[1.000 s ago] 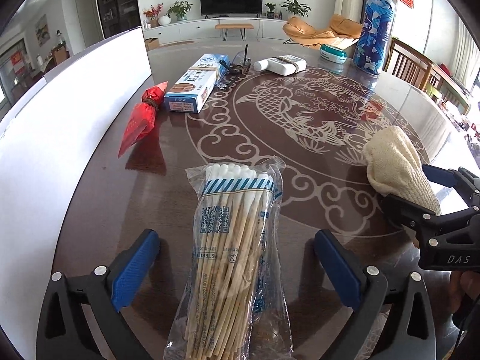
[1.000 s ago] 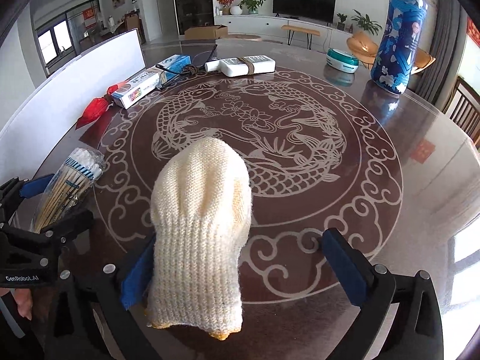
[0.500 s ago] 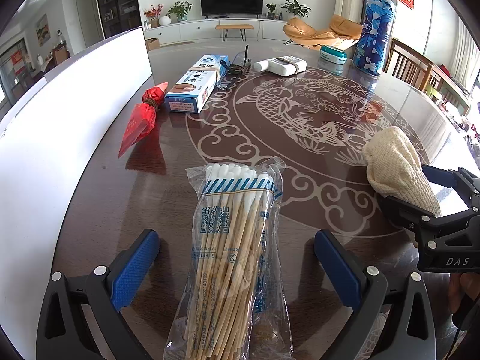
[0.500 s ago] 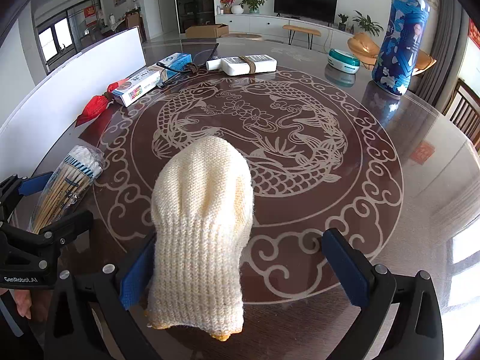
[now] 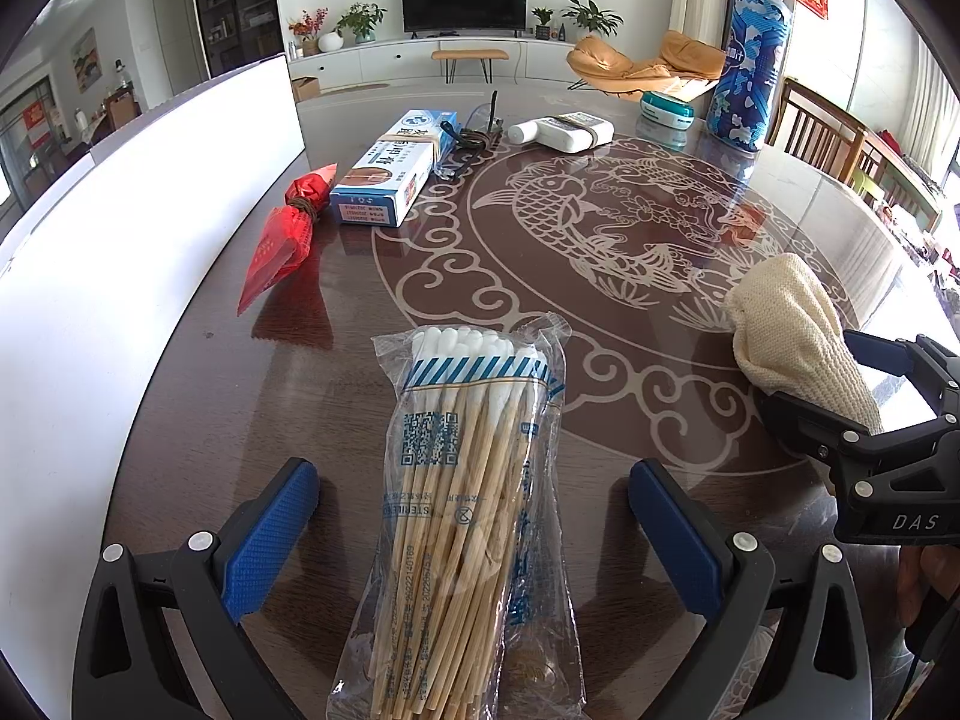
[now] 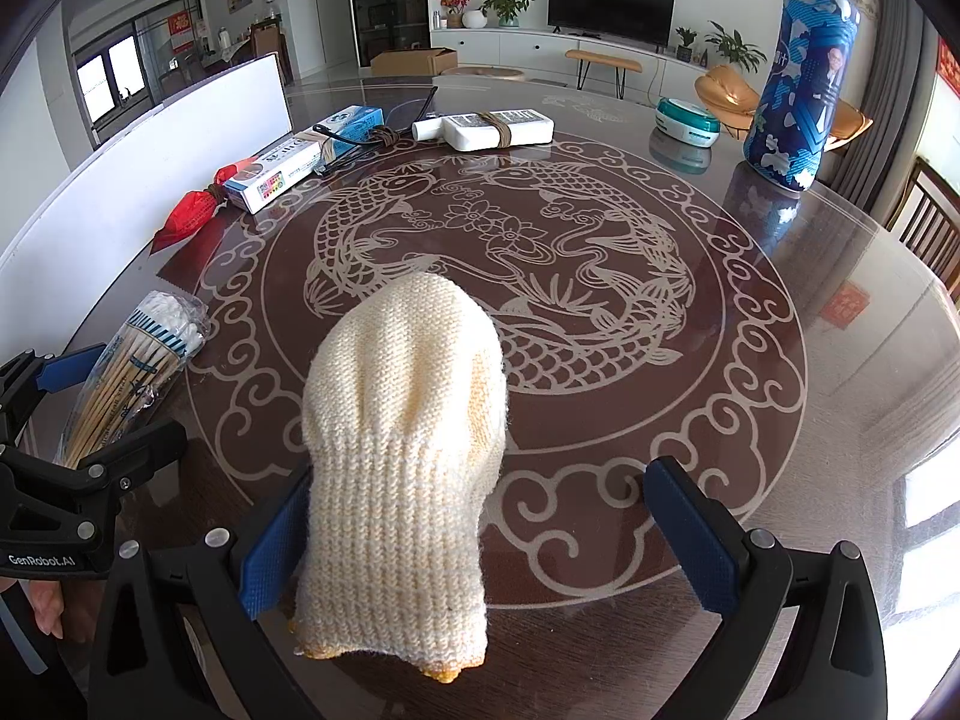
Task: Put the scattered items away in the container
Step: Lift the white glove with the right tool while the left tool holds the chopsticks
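A clear bag of cotton swabs [image 5: 474,480] lies on the dark table between the open fingers of my left gripper [image 5: 474,534]; neither pad touches it. It also shows in the right wrist view [image 6: 132,372]. A cream knitted glove [image 6: 402,450] lies between the open fingers of my right gripper [image 6: 489,540], resting against the left pad [image 6: 273,546]. The glove also shows at the right of the left wrist view [image 5: 792,330]. A white container wall [image 5: 120,228] runs along the table's left side.
At the far left lie a red packet [image 5: 282,240], a blue-and-white box [image 5: 396,168], black glasses [image 5: 474,132] and a white bottle [image 5: 561,132]. A teal tin [image 5: 666,111] and a tall blue canister [image 5: 747,60] stand at the far right. Chairs [image 5: 840,138] stand beyond.
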A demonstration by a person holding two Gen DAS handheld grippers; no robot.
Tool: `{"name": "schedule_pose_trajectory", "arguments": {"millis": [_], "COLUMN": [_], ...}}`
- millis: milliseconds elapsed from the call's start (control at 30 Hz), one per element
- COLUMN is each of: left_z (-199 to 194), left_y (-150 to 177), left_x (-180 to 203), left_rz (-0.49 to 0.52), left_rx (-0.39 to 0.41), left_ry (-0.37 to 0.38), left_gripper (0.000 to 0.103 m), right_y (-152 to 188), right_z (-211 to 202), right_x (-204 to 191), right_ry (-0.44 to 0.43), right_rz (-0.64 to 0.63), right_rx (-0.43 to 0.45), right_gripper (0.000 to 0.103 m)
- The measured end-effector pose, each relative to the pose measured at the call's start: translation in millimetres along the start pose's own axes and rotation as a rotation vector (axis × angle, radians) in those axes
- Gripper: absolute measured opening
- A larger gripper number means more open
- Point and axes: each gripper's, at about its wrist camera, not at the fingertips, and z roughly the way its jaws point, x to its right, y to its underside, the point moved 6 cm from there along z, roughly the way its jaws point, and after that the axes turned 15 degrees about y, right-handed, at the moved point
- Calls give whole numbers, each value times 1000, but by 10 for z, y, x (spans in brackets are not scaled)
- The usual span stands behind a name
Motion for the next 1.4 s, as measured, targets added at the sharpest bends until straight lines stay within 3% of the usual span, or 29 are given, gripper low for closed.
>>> {"name": "schedule_pose_trajectory", "arguments": {"millis": [1033, 1300, 1333, 1400], "left_z": [3, 65, 70, 42], "left_y": [9, -87, -105, -164], "left_x": [5, 5, 11, 21], "left_rz": [1, 57, 66, 80], "left_rx": [-2, -101, -96, -67], "left_ry": [2, 51, 55, 60], "left_gripper": [103, 103, 101, 75], "right_y": [7, -99, -129, -171], "right_z": [2, 24, 20, 21], "right_x": [6, -40, -58, -133], "right_ry": [-4, -83, -82, -97], "right_rz": [1, -66, -74, -97], "right_rx": [-2, -107, -114, -124], "right_gripper": [103, 103, 103, 102]}}
